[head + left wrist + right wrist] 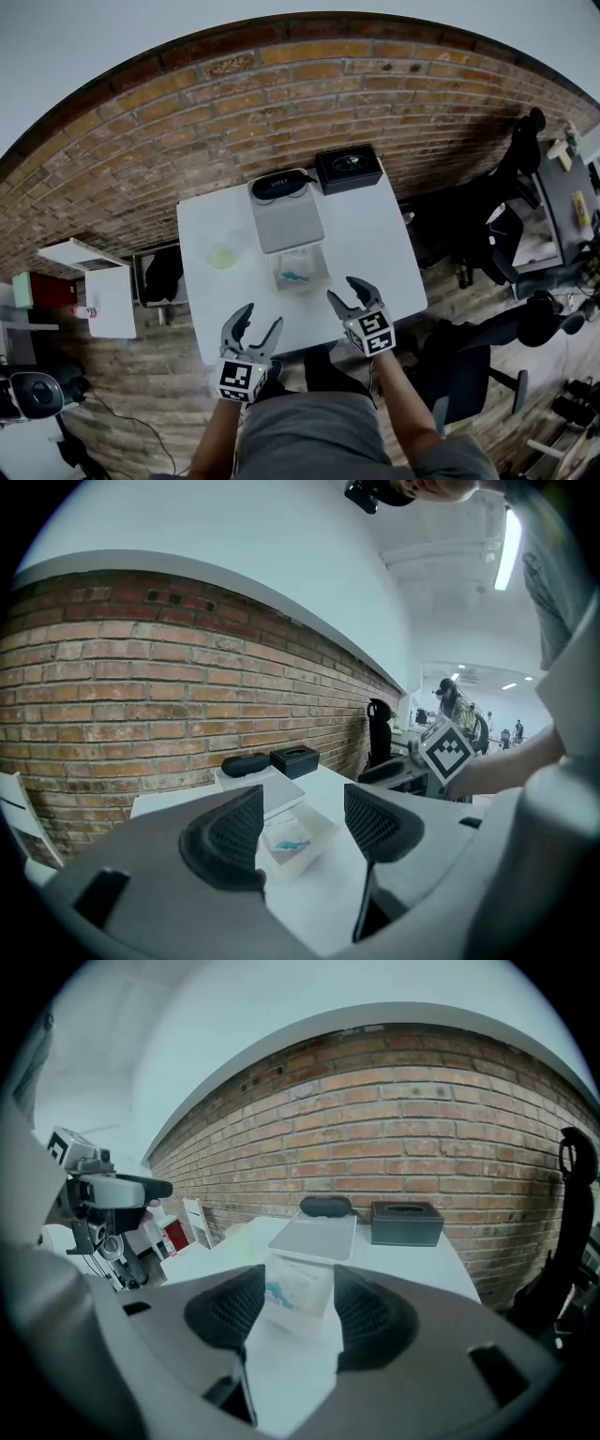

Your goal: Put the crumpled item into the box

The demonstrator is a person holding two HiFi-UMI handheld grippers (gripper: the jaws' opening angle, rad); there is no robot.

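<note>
A small clear box (300, 268) stands mid-table on the white table (375, 244), and the crumpled item (293, 276), clear wrap with a blue patch, lies inside it. My left gripper (251, 335) hovers open at the table's near edge, left of the box, with nothing between its jaws. My right gripper (354, 295) is open and empty near the box's right front corner. In the left gripper view the box (302, 840) and item (288, 842) show between the open left gripper (302, 803). The right gripper view frames the box (302, 1290) between the open right gripper (298, 1288).
Behind the box lies a flat grey tray (286, 223), then a black case (279, 184) and a black tissue box (348, 169) against the brick wall. A pale green cup (223, 255) sits left of the box. Office chairs (487, 244) stand right, a small white side table (108, 300) left.
</note>
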